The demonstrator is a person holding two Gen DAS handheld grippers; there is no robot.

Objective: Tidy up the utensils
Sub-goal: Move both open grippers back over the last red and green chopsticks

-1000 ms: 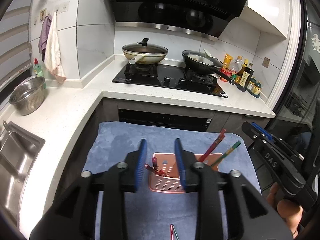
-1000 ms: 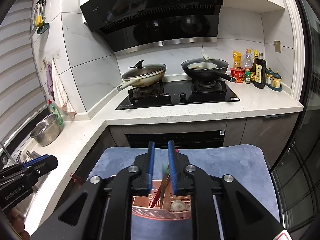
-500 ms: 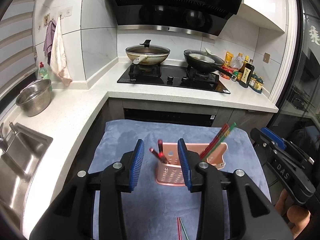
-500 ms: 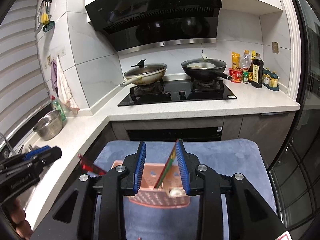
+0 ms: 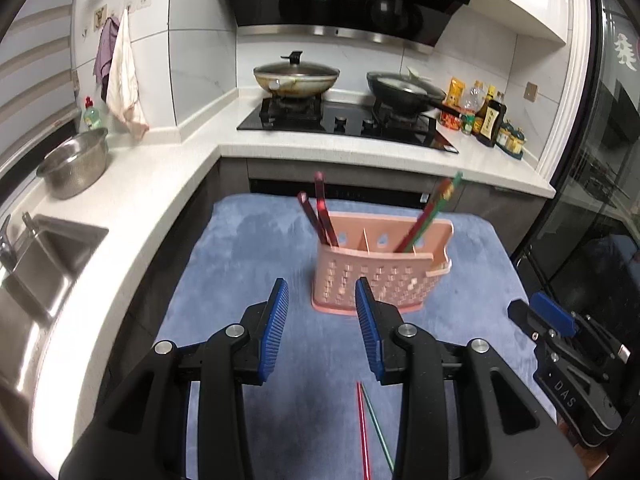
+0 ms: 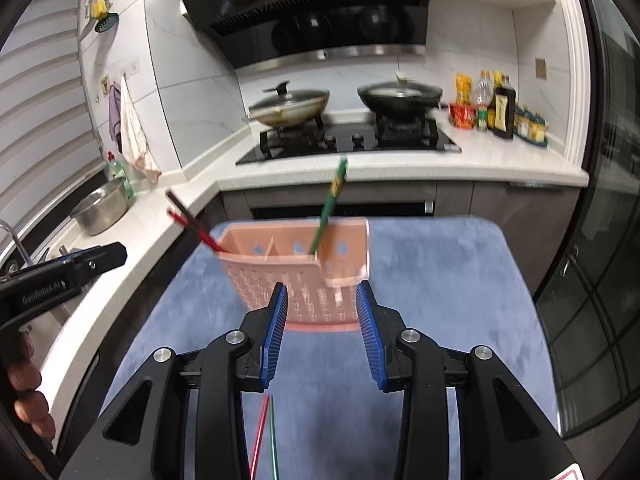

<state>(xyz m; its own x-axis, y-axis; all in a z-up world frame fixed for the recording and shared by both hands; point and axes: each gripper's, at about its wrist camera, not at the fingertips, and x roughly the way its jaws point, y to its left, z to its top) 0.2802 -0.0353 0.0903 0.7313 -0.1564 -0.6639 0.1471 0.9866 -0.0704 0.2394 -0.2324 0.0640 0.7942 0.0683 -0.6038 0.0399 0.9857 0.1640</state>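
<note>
A: Where's the pink perforated plastic utensil basket [image 5: 380, 276]?

B: Upright on the blue plush mat [image 5: 248, 248] covering the table, at twelve o'clock from both grippers. Two dark red chopsticks [image 5: 320, 216] lean in its nine-o'clock compartment, a red and green pair [image 5: 430, 216] in the three-o'clock one.

A: Anything loose?

B: One thin red chopstick [image 6: 260, 432] and one thin green chopstick [image 6: 273, 440] lie side by side on the mat, at six o'clock from the basket, below the fingertips.

A: And the fingers?

B: The left gripper [image 5: 322, 312] stands partly spread, nothing between. The right gripper [image 6: 322, 312] has just been opening; its fingers are empty, the basket just beyond them.
</note>
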